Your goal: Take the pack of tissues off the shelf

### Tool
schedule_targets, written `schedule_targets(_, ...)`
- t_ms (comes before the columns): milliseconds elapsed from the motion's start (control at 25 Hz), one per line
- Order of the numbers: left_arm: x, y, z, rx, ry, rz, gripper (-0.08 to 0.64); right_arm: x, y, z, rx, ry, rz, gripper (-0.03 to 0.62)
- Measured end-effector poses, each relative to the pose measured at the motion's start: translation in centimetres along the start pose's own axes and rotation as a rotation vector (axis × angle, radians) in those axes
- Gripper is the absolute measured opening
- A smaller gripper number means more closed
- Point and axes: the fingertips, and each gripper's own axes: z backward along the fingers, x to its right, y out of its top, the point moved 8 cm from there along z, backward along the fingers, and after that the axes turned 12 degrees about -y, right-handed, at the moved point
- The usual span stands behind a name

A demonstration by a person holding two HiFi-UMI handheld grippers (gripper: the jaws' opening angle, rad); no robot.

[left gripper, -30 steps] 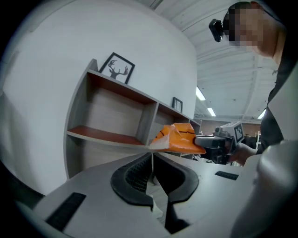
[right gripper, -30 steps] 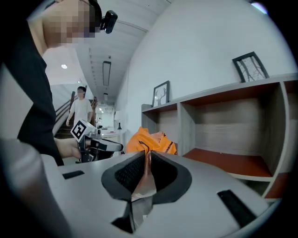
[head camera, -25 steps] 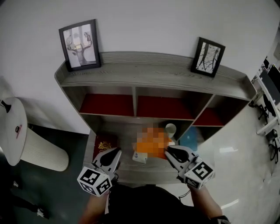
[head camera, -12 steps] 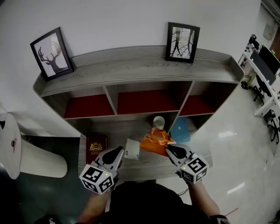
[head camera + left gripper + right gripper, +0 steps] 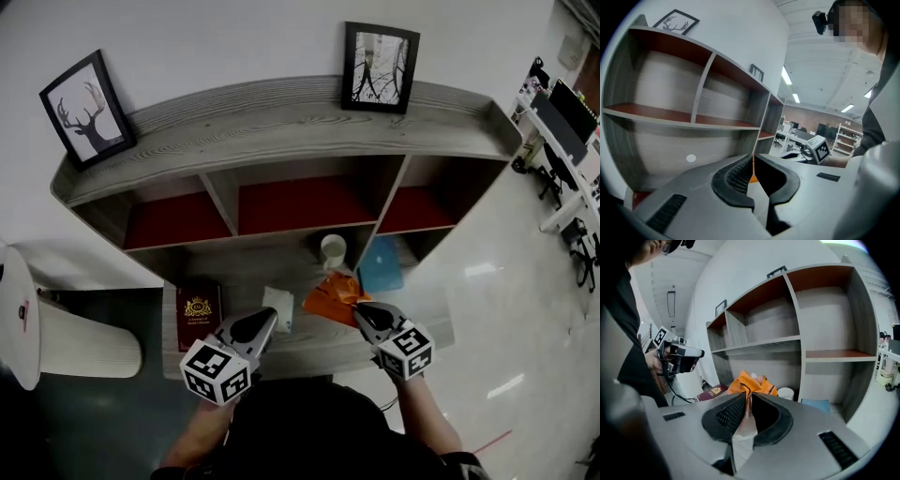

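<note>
The left claw (image 5: 270,318), clenched empty, has edged up beside the white tissue pack (image 5: 278,306), while the right claw (image 5: 360,312) stays pinched on the orange bag (image 5: 333,294), so the pack is not yet gripped.

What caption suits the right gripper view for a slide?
Right gripper pinches the orange tissue pack at the shelf, white cup behind.
</note>
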Motion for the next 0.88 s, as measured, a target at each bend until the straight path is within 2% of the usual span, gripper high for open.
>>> schedule_targets(160, 0.0, -0.1, -0.3, -0.022, -0.011, -0.008, 0.023, 0.2, -1.7, -2.1, -0.036, 0.005, -0.019, 0.043)
schedule_targets(400, -0.2, -0.1, -0.4, -0.023, -0.004, 0.001, 0.023, 0.7, -4.3, -5.6, -0.095, 0.061, -0.052, 0.043)
schedule_targets(680, -0.7, -0.3, 0.4, -0.028, 0.037, 0.019, 0.023, 1.6, -6.0, -8.9, -0.184, 0.08, 0.025, 0.044)
schedule_targets(880, -1.0, -0.6, 0.8, -0.028, 0.064, 0.041, 0.023, 2.7, -7.4, -10.7, -0.202, 0.01, 0.031, 0.044)
